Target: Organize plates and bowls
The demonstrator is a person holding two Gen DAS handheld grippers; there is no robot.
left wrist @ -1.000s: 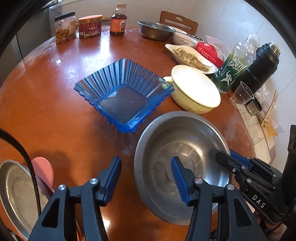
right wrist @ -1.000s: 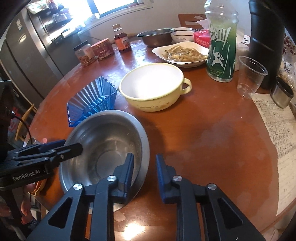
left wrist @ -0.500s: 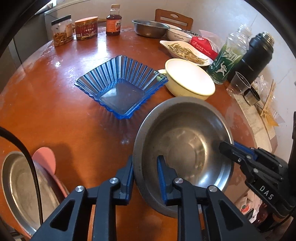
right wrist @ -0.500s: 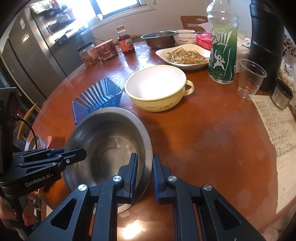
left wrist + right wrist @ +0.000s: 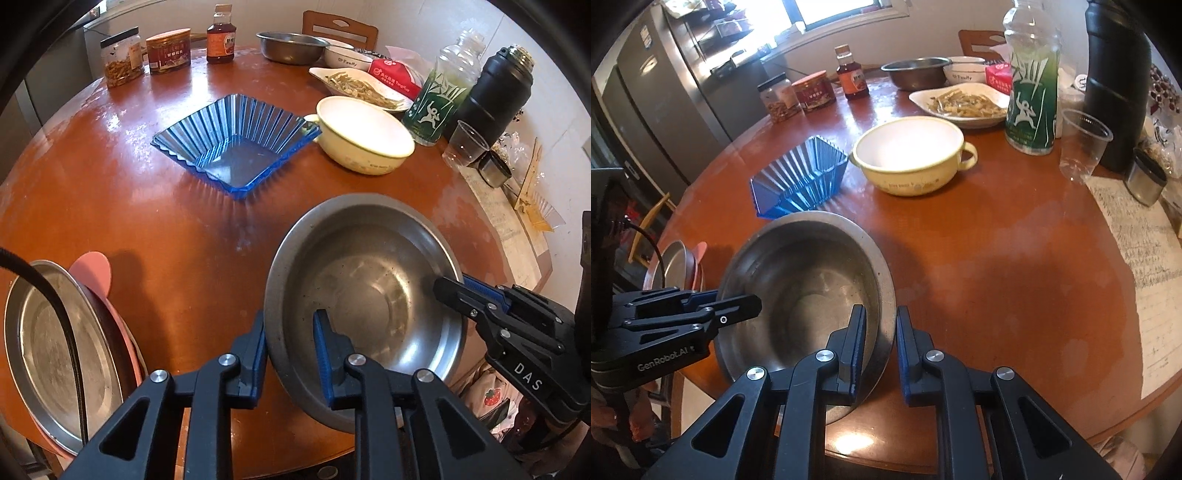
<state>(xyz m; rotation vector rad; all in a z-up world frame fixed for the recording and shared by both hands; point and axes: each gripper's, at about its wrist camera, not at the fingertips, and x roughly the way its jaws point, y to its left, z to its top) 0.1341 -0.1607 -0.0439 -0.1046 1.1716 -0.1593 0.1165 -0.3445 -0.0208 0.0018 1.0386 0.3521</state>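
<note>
A wide steel bowl hangs tilted over the table's near edge, held from two sides. My left gripper is shut on its near-left rim, one finger inside and one outside. My right gripper is shut on the opposite rim, and its tip shows in the left wrist view. Beyond the steel bowl stand a ribbed blue glass dish and a cream enamel bowl with handles. At the near left, a steel plate lies on a pink plate.
At the back of the round wooden table are a steel bowl, a white bowl and a plate of food. A green bottle, black flask, plastic cup, jars and paper crowd the right and far sides.
My left gripper's jaws closed onto the steel bowl's rim, and the right jaws tightened on theirs. The bowl came away from the blue dish toward the near table edge.
</note>
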